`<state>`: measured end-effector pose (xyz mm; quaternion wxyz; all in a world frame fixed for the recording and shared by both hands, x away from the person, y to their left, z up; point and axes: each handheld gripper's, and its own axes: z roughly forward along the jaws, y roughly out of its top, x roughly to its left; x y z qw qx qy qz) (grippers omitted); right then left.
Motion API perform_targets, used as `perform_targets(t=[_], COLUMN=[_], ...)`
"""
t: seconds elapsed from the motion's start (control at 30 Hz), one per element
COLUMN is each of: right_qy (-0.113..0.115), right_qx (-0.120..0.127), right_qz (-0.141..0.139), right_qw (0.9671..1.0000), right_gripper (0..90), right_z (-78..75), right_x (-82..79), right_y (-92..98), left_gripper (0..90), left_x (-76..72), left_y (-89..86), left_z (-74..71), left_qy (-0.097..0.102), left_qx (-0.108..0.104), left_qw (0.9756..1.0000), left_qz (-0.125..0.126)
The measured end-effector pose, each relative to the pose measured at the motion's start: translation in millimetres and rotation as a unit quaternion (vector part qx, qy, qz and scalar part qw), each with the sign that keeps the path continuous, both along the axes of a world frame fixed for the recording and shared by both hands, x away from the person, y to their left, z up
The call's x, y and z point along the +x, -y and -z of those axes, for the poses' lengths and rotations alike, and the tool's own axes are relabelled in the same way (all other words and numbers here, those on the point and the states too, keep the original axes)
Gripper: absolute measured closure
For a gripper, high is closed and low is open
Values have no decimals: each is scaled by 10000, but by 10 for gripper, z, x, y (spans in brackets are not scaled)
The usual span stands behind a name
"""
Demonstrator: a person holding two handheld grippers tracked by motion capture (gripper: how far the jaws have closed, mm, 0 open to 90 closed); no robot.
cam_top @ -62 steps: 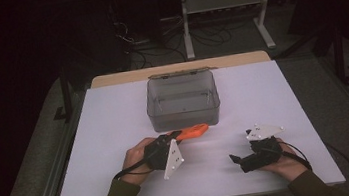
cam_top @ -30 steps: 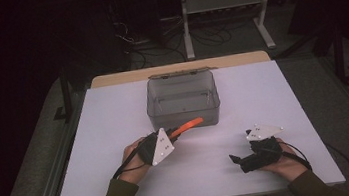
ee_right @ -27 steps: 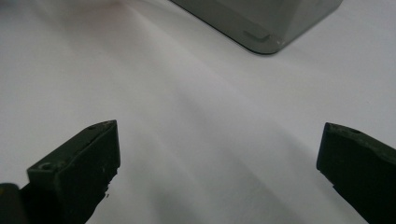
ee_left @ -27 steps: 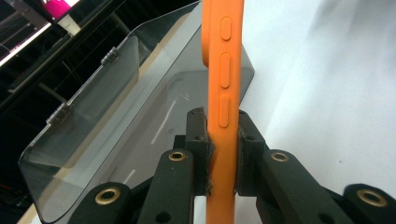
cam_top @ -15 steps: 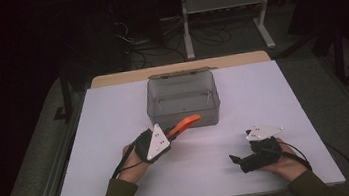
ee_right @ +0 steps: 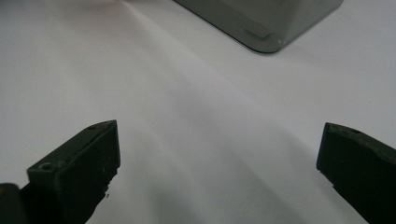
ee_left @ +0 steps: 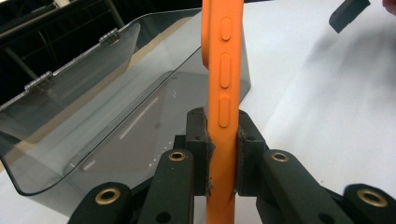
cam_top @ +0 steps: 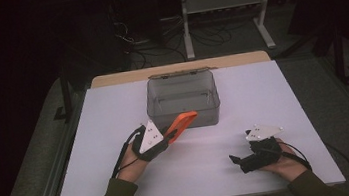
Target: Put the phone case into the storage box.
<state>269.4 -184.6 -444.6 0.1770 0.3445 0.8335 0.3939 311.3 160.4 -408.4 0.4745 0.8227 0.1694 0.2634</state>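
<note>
An orange phone case [cam_top: 182, 123] is pinched on its edge by my left gripper [cam_top: 169, 135], which is shut on it and holds it raised off the table, tilted up toward the box. In the left gripper view the case [ee_left: 222, 84] stands upright between the pads, its side buttons facing me, with the box [ee_left: 107, 107] just behind it. The clear grey box [cam_top: 183, 99] sits open at the table's middle back, its inside bare. My right gripper [cam_top: 235, 160] rests low at the front right, its jaws wide apart with nothing between them [ee_right: 219, 168].
The white table top [cam_top: 263, 97] spreads around the box. The box's hinged lid [ee_left: 56, 74] stands up at its far side. Beyond the table's back edge are a metal shelf frame [cam_top: 224, 6] and cables on a dark floor.
My left gripper has lifted the orange case off the table and carried it up and back toward the box's front wall. The right gripper has stayed where it was.
</note>
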Motion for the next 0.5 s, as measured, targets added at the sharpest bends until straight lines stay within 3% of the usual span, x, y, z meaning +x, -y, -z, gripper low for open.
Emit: perform_targets(t=[0.2,0.5], right_qy=[-7,-18], right_qx=[3,-2], right_qz=[5,-4], right_qw=[10000,10000], right_gripper=[0,0], right_z=[0,3], right_x=[2,1], right_y=[1,-2], left_gripper=[792,792], left_x=[40,93], left_y=[-57,-127], left_z=[-10,-11], left_qy=[-249,-609], left_qx=[-277,-643], left_qw=[9993,9960], left_qz=[-53,-135])
